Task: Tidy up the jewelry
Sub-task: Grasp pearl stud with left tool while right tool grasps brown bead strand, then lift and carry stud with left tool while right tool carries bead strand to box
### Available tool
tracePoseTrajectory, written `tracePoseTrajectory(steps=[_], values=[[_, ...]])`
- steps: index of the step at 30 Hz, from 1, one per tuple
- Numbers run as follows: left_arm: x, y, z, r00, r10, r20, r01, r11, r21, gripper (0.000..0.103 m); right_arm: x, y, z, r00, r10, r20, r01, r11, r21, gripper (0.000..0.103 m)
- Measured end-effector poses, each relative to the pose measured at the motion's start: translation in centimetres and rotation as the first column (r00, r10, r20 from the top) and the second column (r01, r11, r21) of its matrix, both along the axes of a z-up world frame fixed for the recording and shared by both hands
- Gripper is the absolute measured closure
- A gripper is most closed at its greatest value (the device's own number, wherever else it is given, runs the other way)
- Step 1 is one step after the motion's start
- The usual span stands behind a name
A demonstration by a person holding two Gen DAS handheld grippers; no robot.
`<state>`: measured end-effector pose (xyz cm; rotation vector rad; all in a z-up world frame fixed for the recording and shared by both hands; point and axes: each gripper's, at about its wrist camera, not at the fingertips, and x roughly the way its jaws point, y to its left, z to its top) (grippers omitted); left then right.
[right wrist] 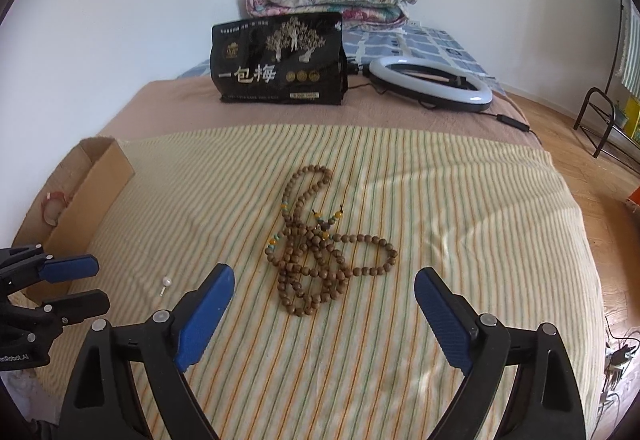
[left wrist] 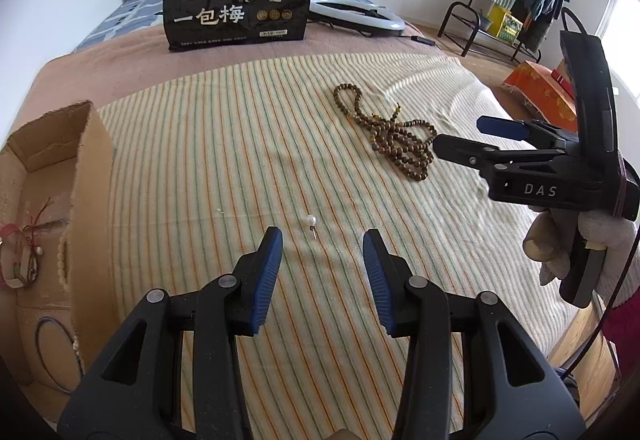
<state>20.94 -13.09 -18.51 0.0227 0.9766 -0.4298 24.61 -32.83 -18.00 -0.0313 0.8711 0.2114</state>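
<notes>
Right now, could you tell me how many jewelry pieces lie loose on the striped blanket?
2: the wooden bead necklace mid-blanket and a pearl earring nearer the cardboard box.

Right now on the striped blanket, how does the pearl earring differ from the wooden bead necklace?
The pearl earring is a single white bead on a short metal pin; the wooden bead necklace is a long strand of many brown beads with a few coloured ones. The earring is tiny; the necklace sprawls in tangled loops. The earring lies ahead of the left gripper, the necklace ahead of the right gripper. Both lie loose on the striped blanket, outside the cardboard box.
</notes>
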Motion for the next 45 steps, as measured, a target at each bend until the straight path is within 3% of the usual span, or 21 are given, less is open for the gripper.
tracePoseTrajectory(steps=[14,16,21,24,32,34,37,39,42,45], values=[[2.2,-1.5,-2.9,1.000,-0.015,-0.027,0.015,1.000,0.016,0.061,3.2,0.5,-5.0,0.994,0.008,-0.113,-0.007,1.000,0.012,0.010],[2.6,-1.6,-3.2,0.999,-0.014,-0.029,0.015,1.000,0.018,0.072,3.6,0.7,-5.3,0.993,0.010,-0.115,-0.009,1.000,0.009,0.010],[3.3,-1.8,-4.1,0.999,-0.019,-0.035,0.020,0.999,0.028,0.073,4.4,1.4,-5.7,0.994,0.017,-0.111,-0.019,1.000,-0.014,0.007],[3.5,-1.9,-4.6,0.999,-0.021,-0.042,0.022,0.999,0.035,0.086,4.9,1.8,-5.8,0.994,0.021,-0.107,-0.024,0.999,-0.030,0.007],[3.3,-1.9,-5.2,0.999,-0.022,-0.025,0.023,0.999,0.033,0.092,6.0,2.6,-6.1,0.996,0.006,-0.092,-0.012,0.998,-0.064,0.007],[3.3,-1.8,-5.2,0.999,-0.021,-0.025,0.021,0.999,0.030,0.095,6.1,2.7,-6.1,0.996,0.004,-0.085,-0.011,0.997,-0.073,0.011],[3.3,-1.7,-5.1,0.999,-0.020,-0.025,0.020,0.999,0.028,0.096,6.1,2.9,-5.9,0.997,0.016,-0.070,-0.021,0.997,-0.073,0.030],[3.3,-1.7,-5.1,1.000,-0.019,-0.024,0.020,0.999,0.029,0.096,6.1,3.1,-5.7,0.998,0.034,-0.060,-0.038,0.997,-0.069,0.061],[3.3,-1.7,-5.0,0.999,-0.019,-0.027,0.019,0.999,0.027,0.096,6.3,3.4,-5.5,0.996,0.057,-0.065,-0.061,0.996,-0.059,0.085],[3.2,-1.6,-4.5,1.000,-0.016,-0.023,0.017,1.000,0.023,0.096,6.3,3.3,-5.3,0.996,0.062,-0.066,-0.065,0.997,-0.051,0.086]])
